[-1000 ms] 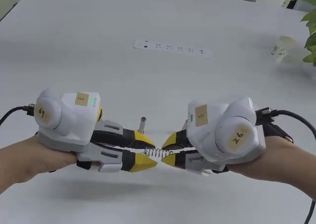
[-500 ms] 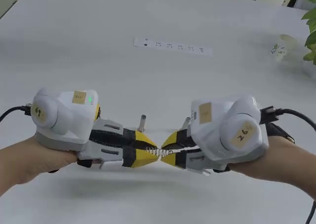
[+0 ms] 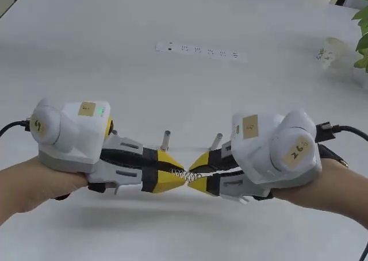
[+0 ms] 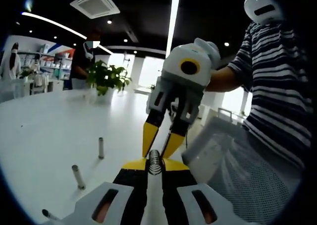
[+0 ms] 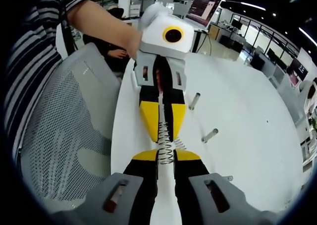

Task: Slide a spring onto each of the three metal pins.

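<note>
a person at a white tabletop (image 3: 115,60) brings two hand-held grippers nose to nose above its near edge; the left gripper (image 3: 177,179) and the right gripper (image 3: 194,177) point at each other, yellow tips almost meeting; a small coil spring (image 3: 187,176) bridges the short gap, lying level and clear of the surface; the left gripper's jaws are drawn close and pinch one end of the spring, and the right gripper's jaws, a little wider, nip the other end; whether anything runs through the coil cannot be told; one metal pin (image 3: 165,140) stands upright on the tabletop just beyond the tips, towards the far edge, with a second metal pin (image 3: 216,141) standing beside it and apart from it; neither pin carries a spring; in the left gripper view a third pin (image 4: 47,214) continues the same row; a white power strip (image 3: 201,51) lies well apart, near the far edge; green plant leaves (image 3: 362,39) hang over the right edge.
</note>
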Demonstrator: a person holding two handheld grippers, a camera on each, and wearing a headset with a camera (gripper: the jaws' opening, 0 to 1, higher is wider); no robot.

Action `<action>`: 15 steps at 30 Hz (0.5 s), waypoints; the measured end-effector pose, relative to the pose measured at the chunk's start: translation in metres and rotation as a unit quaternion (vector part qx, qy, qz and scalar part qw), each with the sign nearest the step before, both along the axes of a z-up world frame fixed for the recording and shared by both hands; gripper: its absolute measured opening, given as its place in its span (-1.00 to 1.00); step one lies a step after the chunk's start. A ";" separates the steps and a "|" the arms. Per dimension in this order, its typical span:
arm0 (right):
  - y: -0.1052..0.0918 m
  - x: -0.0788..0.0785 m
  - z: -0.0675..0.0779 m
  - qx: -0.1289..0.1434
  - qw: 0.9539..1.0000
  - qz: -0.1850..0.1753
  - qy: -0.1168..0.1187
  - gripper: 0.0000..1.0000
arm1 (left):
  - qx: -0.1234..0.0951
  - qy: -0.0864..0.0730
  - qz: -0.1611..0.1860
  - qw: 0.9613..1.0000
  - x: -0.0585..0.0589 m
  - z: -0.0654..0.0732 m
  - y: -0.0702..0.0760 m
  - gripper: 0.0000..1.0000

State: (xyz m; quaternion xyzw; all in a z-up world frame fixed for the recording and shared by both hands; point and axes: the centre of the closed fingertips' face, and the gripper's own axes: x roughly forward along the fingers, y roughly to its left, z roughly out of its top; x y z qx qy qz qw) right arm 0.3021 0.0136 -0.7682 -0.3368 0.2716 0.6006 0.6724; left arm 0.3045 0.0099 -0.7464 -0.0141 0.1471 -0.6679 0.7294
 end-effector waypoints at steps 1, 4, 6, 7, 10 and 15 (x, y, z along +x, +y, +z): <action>-0.001 0.000 0.000 0.000 1.000 0.000 0.000 -0.78 | 0.000 0.001 -0.002 1.000 -0.001 0.000 0.000 -0.96; -0.006 -0.002 -0.003 -0.001 1.000 0.001 0.004 -0.72 | 0.002 0.003 -0.003 1.000 -0.002 -0.001 0.000 -0.96; -0.008 -0.002 -0.004 0.005 1.000 -0.005 0.010 -0.74 | 0.001 0.003 -0.003 1.000 -0.002 -0.001 0.000 -0.96; -0.009 -0.003 -0.005 0.005 1.000 -0.005 0.014 -0.74 | 0.002 0.001 -0.004 1.000 -0.002 -0.001 0.000 -0.96; -0.008 -0.003 -0.005 0.012 1.000 -0.008 0.016 -0.74 | 0.002 0.005 -0.006 1.000 -0.004 -0.001 -0.001 -0.96; -0.006 -0.006 -0.004 0.022 1.000 -0.002 0.018 -0.81 | 0.002 0.005 -0.007 1.000 -0.006 -0.001 -0.002 -0.96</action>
